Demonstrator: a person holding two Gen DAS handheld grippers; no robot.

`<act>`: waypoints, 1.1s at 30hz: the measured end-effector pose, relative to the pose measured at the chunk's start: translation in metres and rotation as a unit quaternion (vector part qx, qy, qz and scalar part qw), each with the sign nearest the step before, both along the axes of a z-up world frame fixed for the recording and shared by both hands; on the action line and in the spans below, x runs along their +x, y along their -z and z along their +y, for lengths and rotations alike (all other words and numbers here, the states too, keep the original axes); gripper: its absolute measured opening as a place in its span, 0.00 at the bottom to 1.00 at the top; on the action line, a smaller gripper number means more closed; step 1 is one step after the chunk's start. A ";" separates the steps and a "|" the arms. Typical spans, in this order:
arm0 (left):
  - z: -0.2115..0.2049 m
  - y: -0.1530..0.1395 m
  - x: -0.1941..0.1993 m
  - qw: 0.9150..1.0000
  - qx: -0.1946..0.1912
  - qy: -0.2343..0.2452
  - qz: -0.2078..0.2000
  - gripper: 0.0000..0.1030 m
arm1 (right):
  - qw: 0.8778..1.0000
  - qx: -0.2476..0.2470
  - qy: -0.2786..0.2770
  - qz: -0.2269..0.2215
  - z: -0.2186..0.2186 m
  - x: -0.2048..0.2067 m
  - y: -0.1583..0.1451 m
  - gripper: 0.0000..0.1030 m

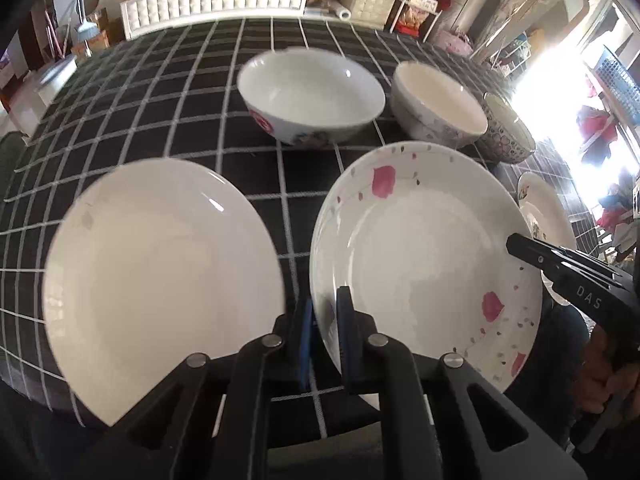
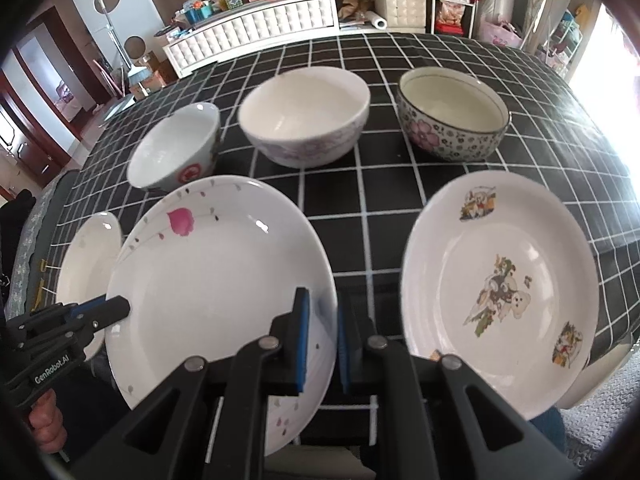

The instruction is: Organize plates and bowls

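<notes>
Three bowls in both views, cartoon plate whole only in right wrist

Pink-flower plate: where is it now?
The pink-flower plate is middle of the front row, between plain plate and cartoon plate, both hand-held grippers clamping its rim.

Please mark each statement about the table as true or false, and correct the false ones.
1. Both hand-held grippers are clamped on the rim of the pink-flower plate. True: the left hand-held gripper holds its left edge, the right hand-held gripper its right edge.
2. Three bowls stand behind the plates. True: the red-mark bowl, the pale floral bowl and the dark-patterned bowl.
3. The plain white plate is stacked on the pink-flower plate. False: it lies beside it on the checked tablecloth.
4. The bear-picture plate is held by a gripper. False: nothing grips it.
5. The bowls contain food. False: they look empty.
</notes>
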State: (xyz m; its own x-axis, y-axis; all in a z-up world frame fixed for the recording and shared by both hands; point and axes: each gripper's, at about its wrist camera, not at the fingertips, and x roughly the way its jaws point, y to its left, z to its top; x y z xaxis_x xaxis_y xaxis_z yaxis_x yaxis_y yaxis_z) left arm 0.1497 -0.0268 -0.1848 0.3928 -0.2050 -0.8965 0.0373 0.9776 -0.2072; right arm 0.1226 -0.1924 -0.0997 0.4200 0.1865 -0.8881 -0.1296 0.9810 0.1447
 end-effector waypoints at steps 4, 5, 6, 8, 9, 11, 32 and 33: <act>0.013 -0.011 -0.007 1.000 -0.008 -0.014 -0.010 0.09 | 1.000 0.002 -0.008 -0.007 0.013 -0.001 -0.010 0.16; 0.016 -0.015 -0.009 1.000 -0.007 -0.017 -0.015 0.09 | 1.000 0.004 -0.008 -0.009 0.015 -0.002 -0.012 0.16; 0.019 -0.018 -0.011 1.000 -0.006 -0.019 -0.019 0.09 | 1.000 0.007 -0.009 -0.011 0.017 -0.003 -0.015 0.16; 0.027 -0.026 -0.017 0.999 -0.007 -0.027 -0.029 0.09 | 1.000 0.014 -0.012 -0.013 0.024 -0.002 -0.021 0.16; 0.035 -0.028 -0.020 0.999 -0.007 -0.031 -0.032 0.09 | 1.000 0.017 -0.013 -0.013 0.027 -0.003 -0.021 0.16; 0.045 -0.033 -0.023 0.999 -0.001 -0.039 -0.037 0.09 | 0.999 0.023 -0.023 -0.016 0.039 -0.004 -0.025 0.16; 0.157 -0.030 -0.060 0.988 0.036 -0.149 -0.022 0.09 | 0.992 0.039 -0.118 0.024 0.155 0.017 -0.001 0.16; 0.159 -0.029 -0.059 0.988 0.035 -0.151 -0.023 0.09 | 0.992 0.038 -0.118 0.026 0.158 0.017 0.001 0.16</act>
State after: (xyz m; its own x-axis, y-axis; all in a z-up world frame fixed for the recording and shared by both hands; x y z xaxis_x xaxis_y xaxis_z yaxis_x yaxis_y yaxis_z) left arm 0.0903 0.1322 -0.1558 0.4665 -0.0100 -0.8845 -0.2512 0.9573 -0.1433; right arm 0.1397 -0.0343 -0.1006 0.3102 0.3421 -0.8870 -0.3450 0.9099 0.2303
